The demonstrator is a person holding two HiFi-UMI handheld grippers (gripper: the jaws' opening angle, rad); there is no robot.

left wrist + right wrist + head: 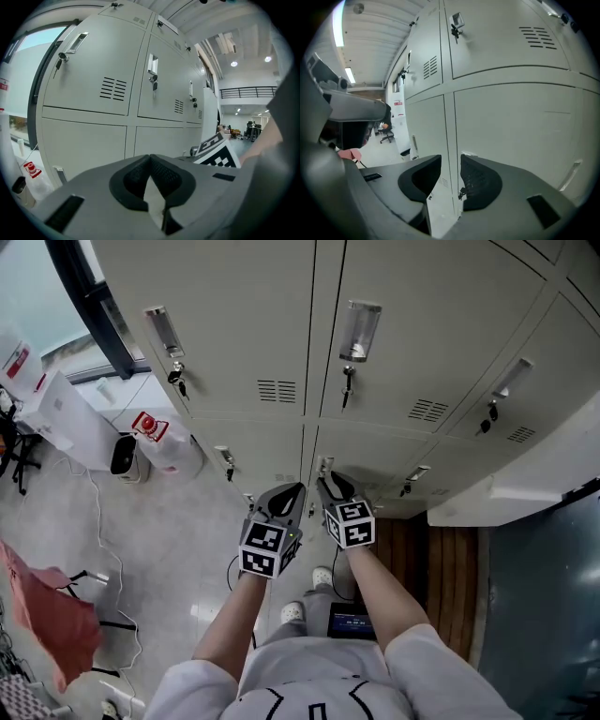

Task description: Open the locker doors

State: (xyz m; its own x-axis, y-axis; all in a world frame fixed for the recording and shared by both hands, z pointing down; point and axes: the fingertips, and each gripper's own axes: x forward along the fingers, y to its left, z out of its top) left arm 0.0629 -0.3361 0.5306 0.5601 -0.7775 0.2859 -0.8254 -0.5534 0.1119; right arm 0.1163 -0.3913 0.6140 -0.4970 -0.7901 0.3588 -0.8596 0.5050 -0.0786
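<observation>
Grey metal lockers [412, 352] stand in two rows in front of me, doors closed, each with a small handle and a key. In the head view my left gripper [289, 493] and right gripper [328, 486] are side by side, low, before the bottom row. The left gripper [150, 157] is shut with nothing in it, and its tips meet in front of a lower door [84, 145]. The right gripper [451, 159] is open and empty, pointing at the seam between two lower doors. A lower door's handle [468, 154] and hanging key [461, 192] sit just behind its right jaw.
A white container with a red label [155, 432] and a small black object [123, 454] stand at the lockers' left end. Cables trail over the floor, and a red cloth [47, 610] hangs at left. A white ledge [525, 488] and wood flooring [441, 568] lie at right.
</observation>
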